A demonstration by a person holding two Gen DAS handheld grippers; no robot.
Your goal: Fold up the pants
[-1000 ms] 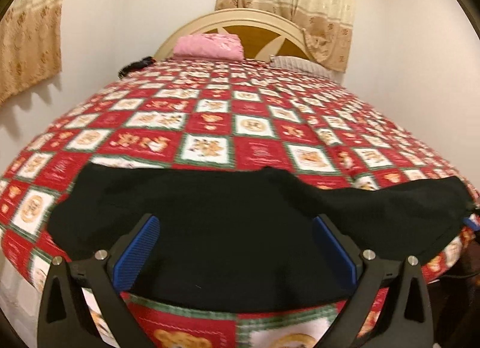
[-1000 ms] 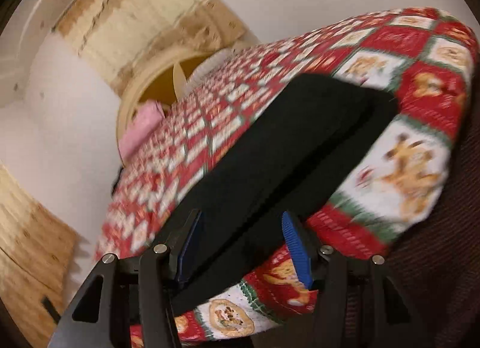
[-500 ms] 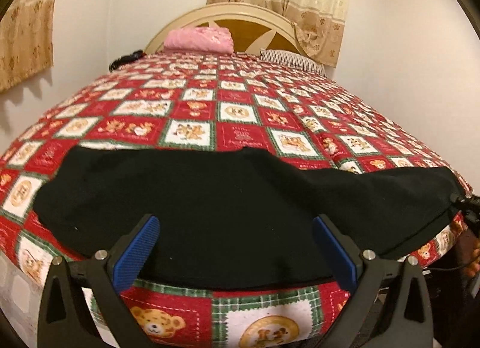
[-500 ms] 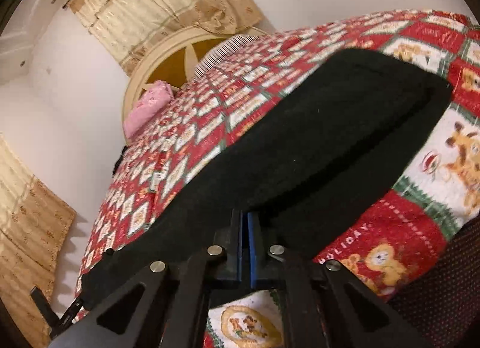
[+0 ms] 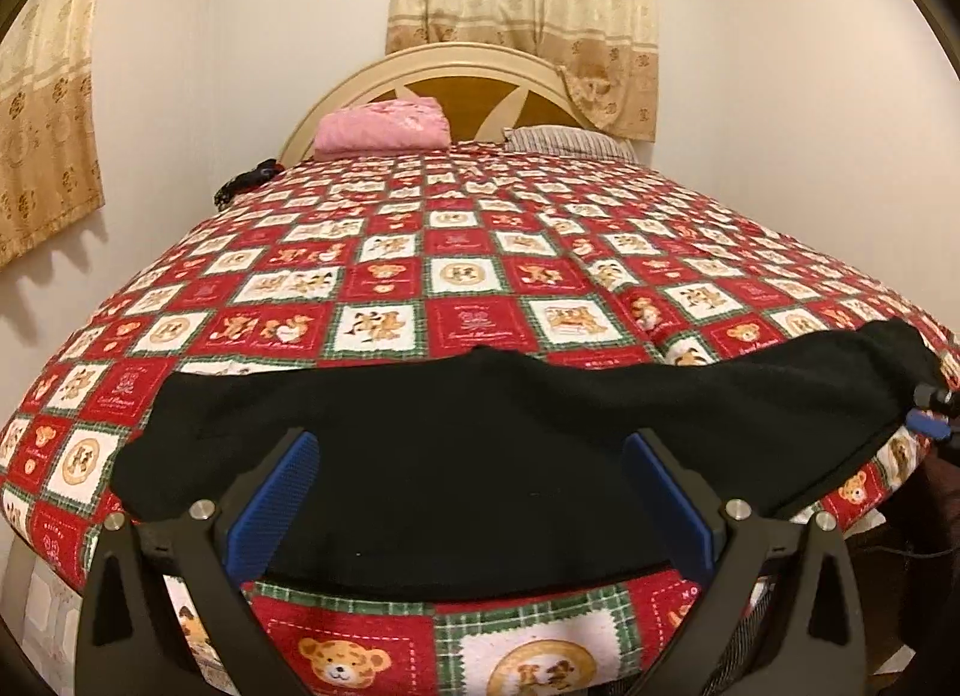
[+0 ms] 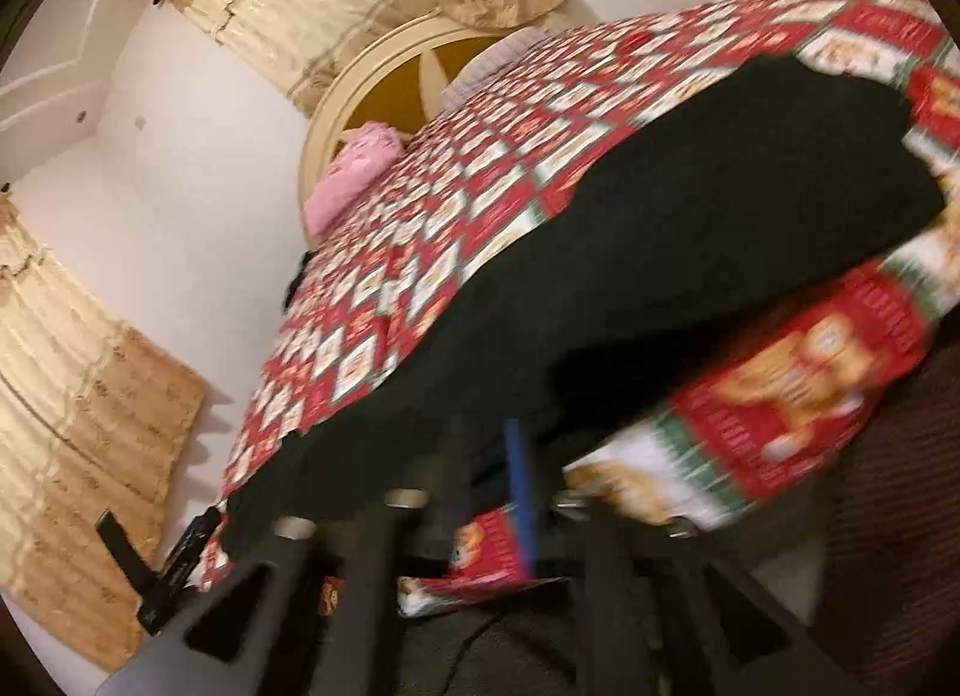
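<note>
One pair of black pants [image 5: 480, 456] lies spread in a long band across the near edge of the bed, on top of the red, white and green teddy-bear quilt [image 5: 468, 276]. Its far hem is uneven, with a low hump near the middle, and its right end runs out to the quilt's corner.

The left gripper [image 5: 480, 492] hovers just short of the pants with its two blue pads [image 5: 273, 501] standing wide apart, nothing pinched between them (the dark cloth shows in the gap behind them, not gripped). At the right end of the pants, the left wrist view catches a sliver of the right gripper [image 5: 930, 420]. In its own view the right gripper [image 6: 486, 492] is badly blurred; its jaws are opening, and whether the cloth edge lies between them cannot be told. That view also shows the left gripper as a dark shape at the far end of the pants.

Beyond the pants, the quilt is otherwise bare up to the head of the bed. There, against the one rounded cream headboard [image 5: 480, 78], sit one folded pink bundle [image 5: 384, 126] and, to its right, one striped pillow [image 5: 564, 141]. A small dark item [image 5: 246, 183] lies at the quilt's left edge below the pink bundle. Two beige curtains hang on the walls: one [image 5: 528, 6] behind the headboard, one [image 5: 42, 114] on the left wall.
</note>
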